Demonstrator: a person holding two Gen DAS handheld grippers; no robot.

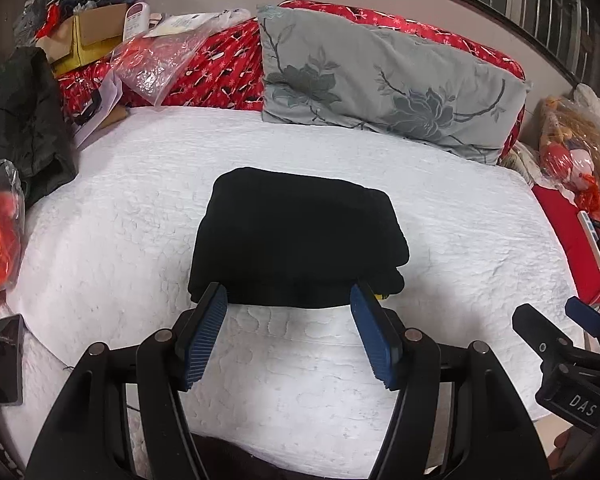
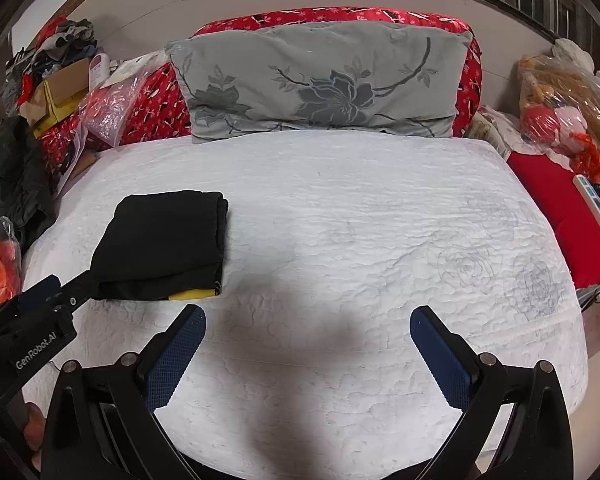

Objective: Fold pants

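The black pants [image 1: 296, 236] lie folded into a compact thick rectangle on the white quilted bed [image 1: 460, 240], with a yellow bit [image 2: 192, 294] showing at the near right corner. My left gripper [image 1: 288, 292] is open, its blue pads at the two sides of the bundle's near edge without pressing on it. In the right wrist view the pants [image 2: 164, 236] sit at the left with the left gripper [image 2: 64, 286] at their near left corner. My right gripper [image 2: 308, 314] stands open over bare quilt to the right of the pants, holding nothing; it also shows as the right gripper [image 1: 556, 316].
A grey floral pillow [image 2: 320, 84] leans on red floral bedding [image 1: 220, 76] at the head. Boxes, plastic bags and a dark garment [image 1: 20, 120] crowd the left side. A phone [image 1: 8, 358] lies near the left edge. A power strip [image 2: 592, 204] and bagged toys [image 2: 564, 96] sit at the right.
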